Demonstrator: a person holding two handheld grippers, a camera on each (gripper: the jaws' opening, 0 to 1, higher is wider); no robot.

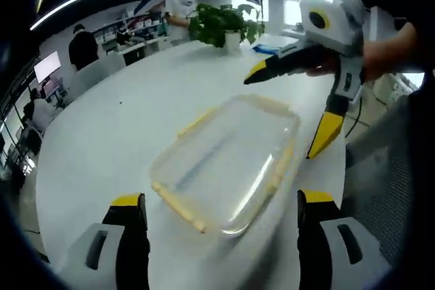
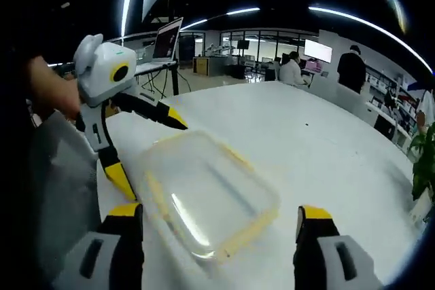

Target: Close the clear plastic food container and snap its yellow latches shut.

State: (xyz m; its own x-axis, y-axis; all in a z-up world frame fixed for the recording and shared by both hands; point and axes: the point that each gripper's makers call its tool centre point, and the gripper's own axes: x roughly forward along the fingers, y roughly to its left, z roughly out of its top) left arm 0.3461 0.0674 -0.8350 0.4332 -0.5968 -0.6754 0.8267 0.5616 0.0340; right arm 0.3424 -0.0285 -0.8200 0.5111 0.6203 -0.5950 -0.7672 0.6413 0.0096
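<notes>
The clear plastic food container lies on the white table, its lid resting on top and yellow latches running along its edges. My left gripper is open, its jaws spread wider than the container's near end. My right gripper reaches in from the right, open, with one yellow tip over the far corner and one beside the right edge. In the right gripper view the container sits just ahead of my open right gripper, and the left gripper stands open at its left side.
A potted plant stands at the table's far end and also shows at the picture's right edge. A laptop sits on a desk behind. Several people are at desks in the background. The table's edge runs close to the container.
</notes>
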